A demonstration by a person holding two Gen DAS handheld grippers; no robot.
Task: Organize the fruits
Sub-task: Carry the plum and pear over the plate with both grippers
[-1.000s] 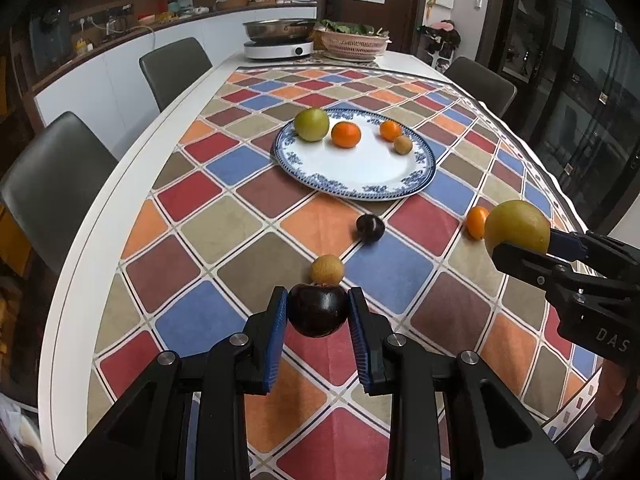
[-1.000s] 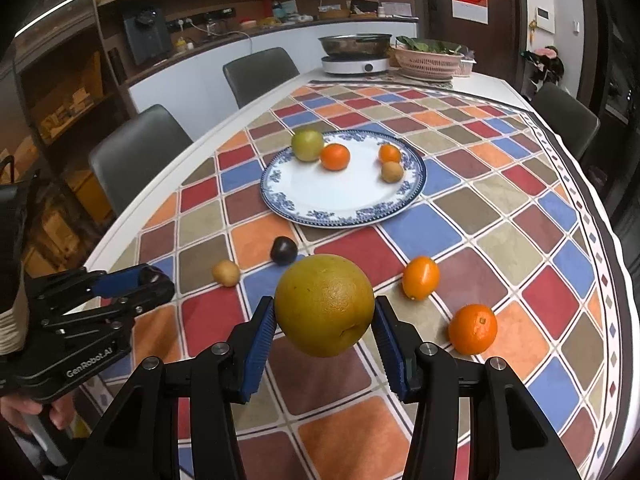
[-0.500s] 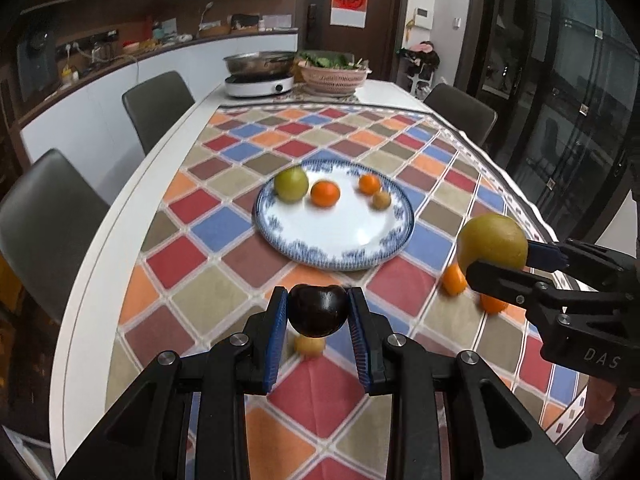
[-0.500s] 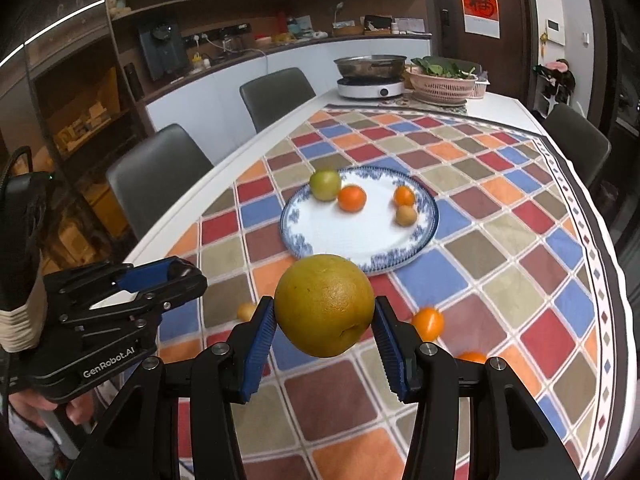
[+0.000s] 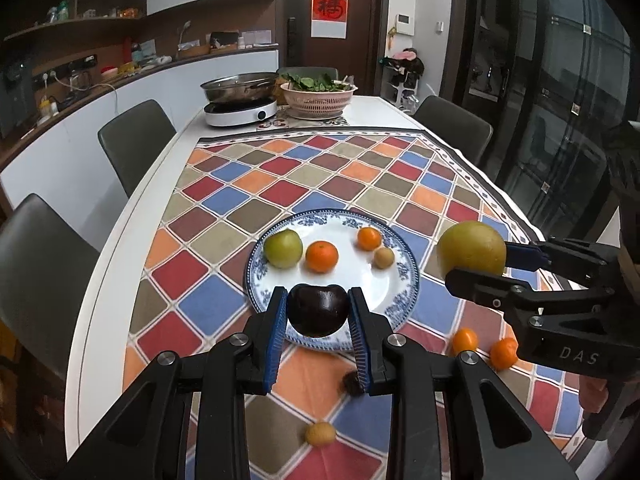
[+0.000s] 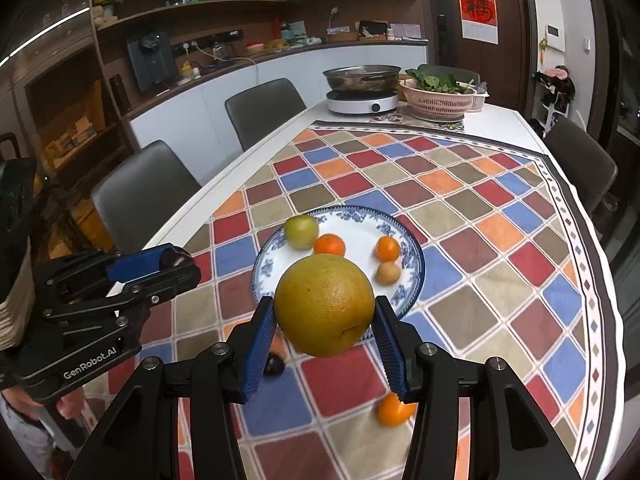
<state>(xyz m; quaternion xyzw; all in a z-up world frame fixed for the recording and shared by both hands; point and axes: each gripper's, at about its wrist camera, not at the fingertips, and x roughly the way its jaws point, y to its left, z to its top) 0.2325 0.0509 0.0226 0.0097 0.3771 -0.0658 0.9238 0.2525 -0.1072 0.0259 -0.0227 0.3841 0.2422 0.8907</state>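
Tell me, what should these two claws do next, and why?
Probably lower the dark plum in the left gripper onto the bare near part of the plate. Four fruits already sit there, and the right gripper holds the big yellow fruit above it too.

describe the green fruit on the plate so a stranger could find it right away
Start at the blue-rimmed white plate on the checkered tablecloth. Four fruits sit along its far side; the green fruit is leftmost, beside a mandarin. It is the only green fruit and the largest on the plate.
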